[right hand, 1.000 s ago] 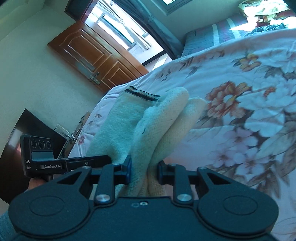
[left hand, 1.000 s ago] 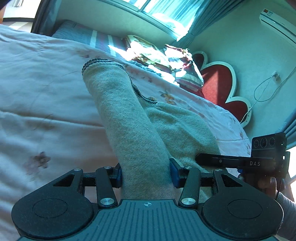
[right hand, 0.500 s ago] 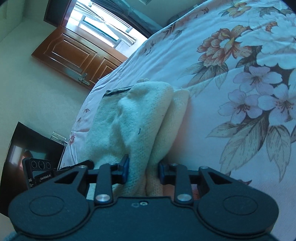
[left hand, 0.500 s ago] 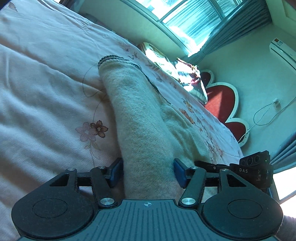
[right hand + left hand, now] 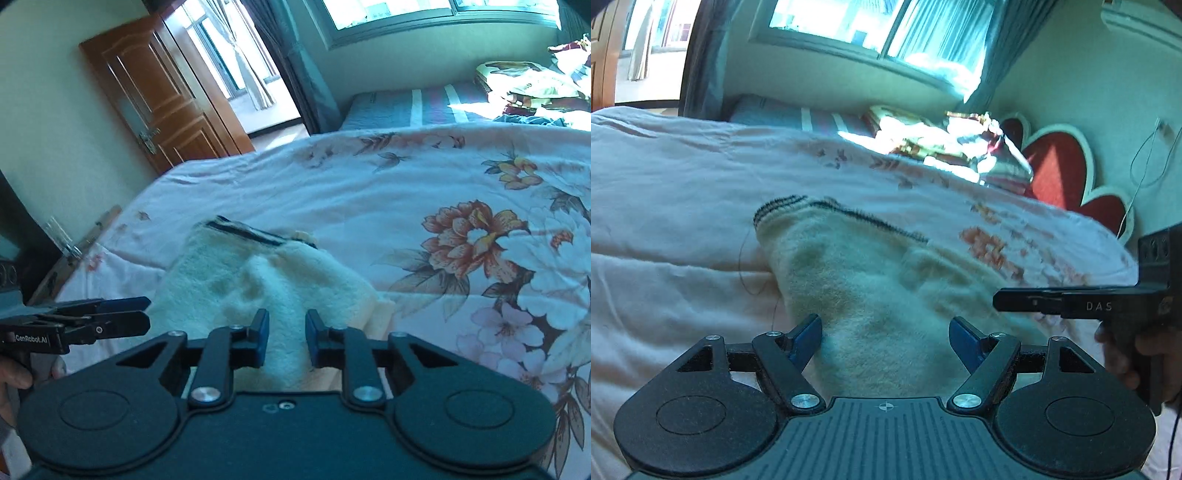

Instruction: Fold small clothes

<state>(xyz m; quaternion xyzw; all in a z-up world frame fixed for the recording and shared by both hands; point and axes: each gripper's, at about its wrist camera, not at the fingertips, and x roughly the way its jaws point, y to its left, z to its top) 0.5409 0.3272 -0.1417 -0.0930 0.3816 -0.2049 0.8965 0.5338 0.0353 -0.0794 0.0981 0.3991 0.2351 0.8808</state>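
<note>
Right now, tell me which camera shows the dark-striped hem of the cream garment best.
The left wrist view. There the dark-striped hem runs unbroken across the cream garment, from its left corner well to the right. In the right wrist view the hem shows only as a short stretch at the garment's far end, partly hidden behind a raised fold.

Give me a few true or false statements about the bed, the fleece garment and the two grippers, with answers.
1. The garment lies on a floral bedspread. True.
2. The left gripper is clamped on the garment. False: its jaws have just been opening and stand apart on either side of the cloth.
3. The garment has a dark striped trim. True.
4. The wooden door is closed. False: it stands open.
5. The right gripper has a fold of the garment between its jaws. True: they have just been closing on it.
</note>
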